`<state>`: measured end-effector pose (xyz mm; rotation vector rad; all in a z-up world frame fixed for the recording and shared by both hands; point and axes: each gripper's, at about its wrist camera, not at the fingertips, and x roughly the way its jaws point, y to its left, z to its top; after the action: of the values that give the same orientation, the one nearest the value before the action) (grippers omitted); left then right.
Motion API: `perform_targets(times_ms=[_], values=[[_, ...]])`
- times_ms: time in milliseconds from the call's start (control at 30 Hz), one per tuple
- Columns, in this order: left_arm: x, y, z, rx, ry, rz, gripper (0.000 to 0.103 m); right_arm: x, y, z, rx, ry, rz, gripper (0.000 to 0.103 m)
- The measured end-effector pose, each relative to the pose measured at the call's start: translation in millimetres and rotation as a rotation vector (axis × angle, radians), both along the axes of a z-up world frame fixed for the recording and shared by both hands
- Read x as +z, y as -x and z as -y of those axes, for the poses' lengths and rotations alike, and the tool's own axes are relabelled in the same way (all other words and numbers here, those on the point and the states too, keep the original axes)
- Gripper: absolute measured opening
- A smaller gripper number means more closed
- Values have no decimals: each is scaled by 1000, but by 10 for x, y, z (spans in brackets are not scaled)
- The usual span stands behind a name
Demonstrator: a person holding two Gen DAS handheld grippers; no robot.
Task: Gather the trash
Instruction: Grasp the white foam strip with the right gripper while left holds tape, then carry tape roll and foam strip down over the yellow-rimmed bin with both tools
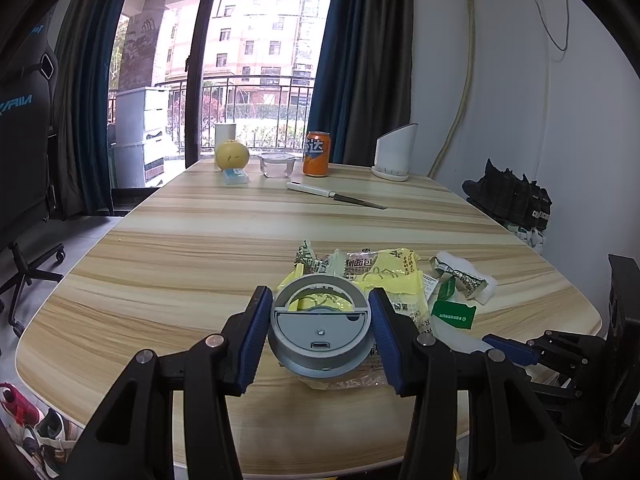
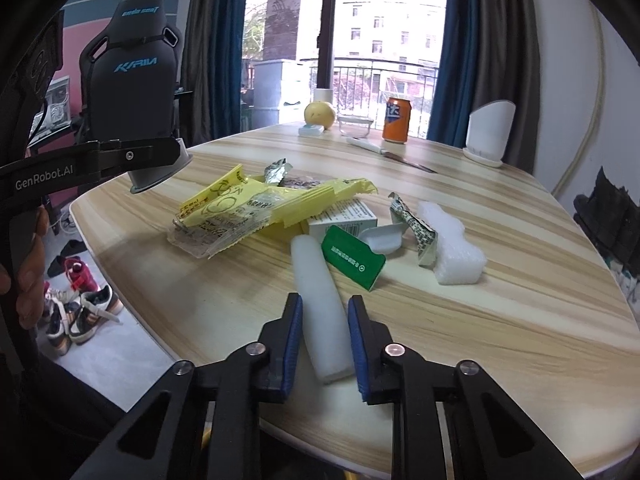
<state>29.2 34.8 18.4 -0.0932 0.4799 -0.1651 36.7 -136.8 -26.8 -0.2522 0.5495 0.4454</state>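
Note:
My left gripper (image 1: 321, 295) is shut on a round grey device (image 1: 320, 332) with a small port, held just above the yellow wrapper (image 1: 394, 276). In the right wrist view that device (image 2: 160, 170) hangs over the table's left edge. My right gripper (image 2: 326, 300) is closed around a white foam stick (image 2: 320, 280) lying on the table, both pads against its sides. Beyond it lie the yellow wrapper (image 2: 240, 204), a green card (image 2: 352, 256), a white box (image 2: 348, 212), a crumpled foil wrapper (image 2: 416, 228) and a white foam block (image 2: 454, 244).
At the far end of the wooden table (image 1: 180, 248) stand a yellow fruit (image 1: 232, 154), a glass container (image 1: 277, 165), an orange can (image 1: 316, 154) and a white holder (image 1: 394, 154). A knife (image 1: 332, 194) lies nearby. A gaming chair (image 2: 128, 72) and shoes (image 2: 86, 312) are left.

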Motion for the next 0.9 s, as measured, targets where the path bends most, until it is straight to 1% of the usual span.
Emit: perform_targets(times_ms=[100, 167, 333, 533, 900], values=[[2, -1, 0, 0, 1, 1, 44, 24, 12, 14, -1, -11, 16, 9], [2, 0, 0, 1, 1, 1, 44, 31, 20, 14, 2, -16, 18, 6], [20, 3, -14, 1, 7, 4, 44, 71, 57, 32, 3, -41, 33, 5], [29, 15, -17, -6, 15, 2, 44, 202, 117, 80, -3, -94, 69, 5], [98, 106, 152, -37, -13, 17, 44, 343, 180, 242, -29, -163, 71, 5]])
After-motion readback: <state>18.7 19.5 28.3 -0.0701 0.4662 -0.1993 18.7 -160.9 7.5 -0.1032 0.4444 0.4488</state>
